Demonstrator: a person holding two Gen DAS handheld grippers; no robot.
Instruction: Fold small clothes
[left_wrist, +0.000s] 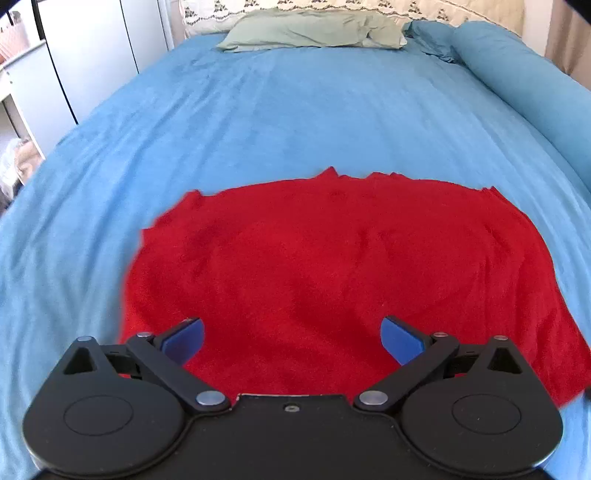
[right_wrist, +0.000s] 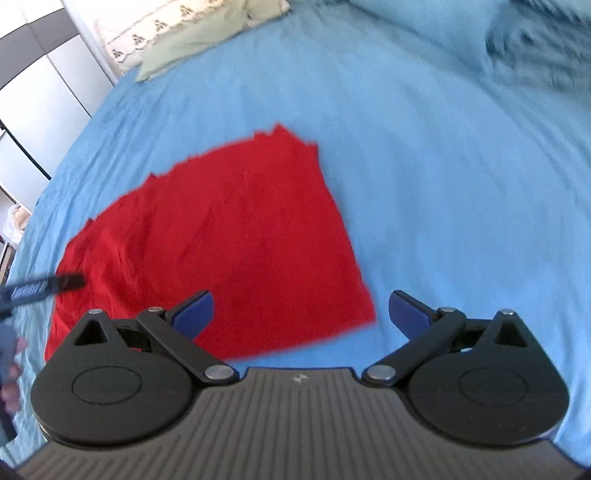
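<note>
A red garment (left_wrist: 306, 266) lies spread flat on the blue bedspread (left_wrist: 258, 122). My left gripper (left_wrist: 291, 339) hovers over its near part, open, blue pads wide apart with nothing between them. In the right wrist view the same red garment (right_wrist: 236, 236) lies left of centre, its near right corner (right_wrist: 365, 317) between the spread fingers. My right gripper (right_wrist: 301, 314) is open and holds nothing. The left gripper's tip (right_wrist: 44, 286) shows as a blurred dark bar at the garment's left edge.
A pale green pillow (left_wrist: 314, 31) and a patterned cream pillow (left_wrist: 424, 11) lie at the head of the bed. A blue bolster (left_wrist: 517, 81) runs along the right side. White cupboards (left_wrist: 92, 55) stand left of the bed. A hand (right_wrist: 11, 373) shows at the left edge.
</note>
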